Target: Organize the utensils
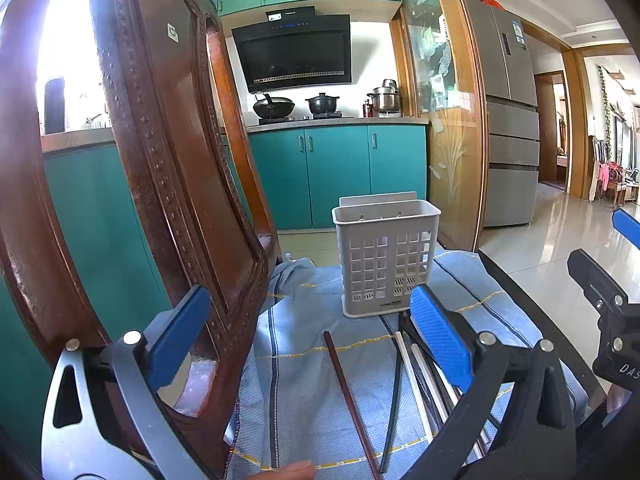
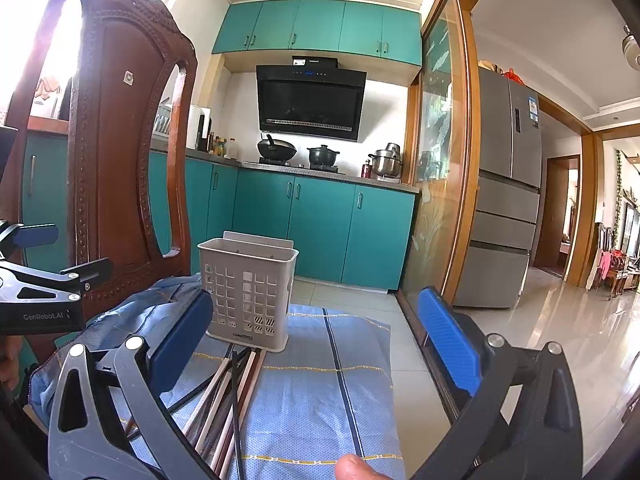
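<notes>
A grey perforated utensil holder (image 1: 385, 258) (image 2: 247, 291) stands upright on a blue striped cloth (image 1: 304, 380) (image 2: 320, 392). In front of it lie several chopsticks (image 1: 412, 384) (image 2: 230, 396), dark, white and brown; one brown chopstick (image 1: 350, 396) lies apart to the left. My left gripper (image 1: 310, 336) is open above the cloth, with the pile by its right finger. My right gripper (image 2: 316, 340) is open too, with the chopsticks by its left finger. Nothing sits between either pair of fingers.
A carved wooden chair back (image 1: 168, 168) (image 2: 120, 152) rises close on the left. Teal cabinets (image 1: 336, 172), a stove with pots (image 2: 300, 152) and a fridge (image 2: 508, 208) stand behind. The table's dark right edge (image 2: 436, 376) drops to a tiled floor. A fingertip (image 2: 354, 468) shows at the bottom.
</notes>
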